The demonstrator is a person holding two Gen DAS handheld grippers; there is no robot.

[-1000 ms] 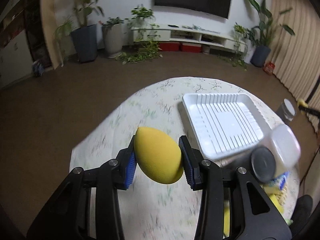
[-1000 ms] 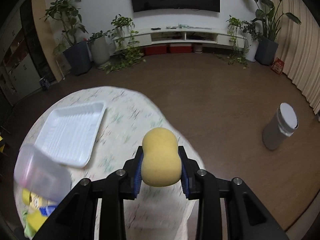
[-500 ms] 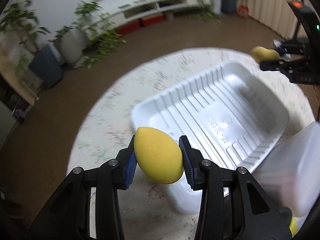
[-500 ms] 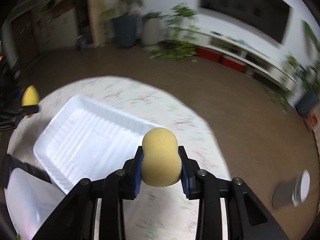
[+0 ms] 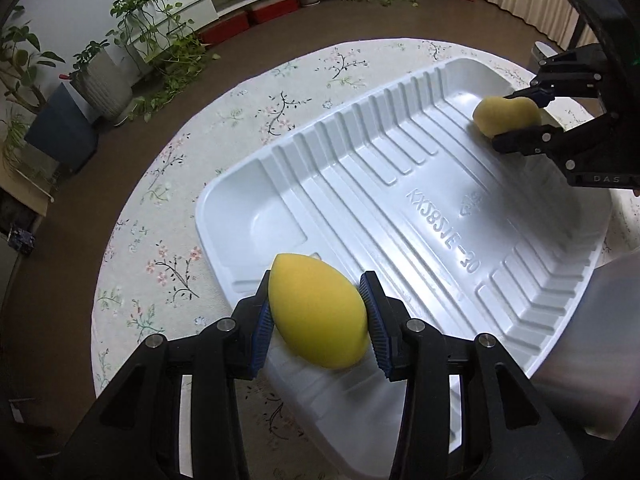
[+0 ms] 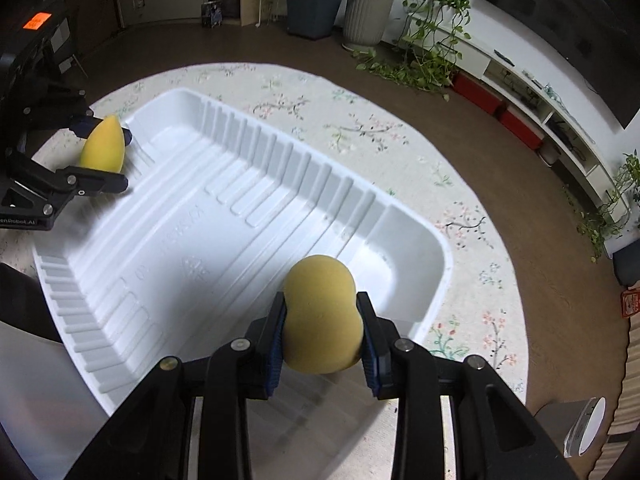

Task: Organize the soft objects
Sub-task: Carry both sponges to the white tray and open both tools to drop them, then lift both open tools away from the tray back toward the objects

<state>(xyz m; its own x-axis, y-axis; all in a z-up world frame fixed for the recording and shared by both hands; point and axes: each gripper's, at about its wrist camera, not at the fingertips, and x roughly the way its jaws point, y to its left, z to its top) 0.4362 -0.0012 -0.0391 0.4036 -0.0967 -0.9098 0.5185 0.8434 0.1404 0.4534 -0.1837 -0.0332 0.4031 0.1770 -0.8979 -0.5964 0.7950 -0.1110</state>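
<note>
Here, over the white tray (image 5: 400, 216), the left gripper (image 5: 318, 316) clamps a teardrop sponge (image 5: 316, 314) — the right gripper (image 6: 320, 320) pinches a gourd-shaped sponge (image 6: 320, 314).

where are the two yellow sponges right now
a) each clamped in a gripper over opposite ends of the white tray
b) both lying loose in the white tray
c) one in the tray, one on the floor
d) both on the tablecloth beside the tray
a: the left gripper clamps the egg-shaped sponge and the right gripper clamps the gourd-shaped sponge, over opposite ends of the white tray.
</note>
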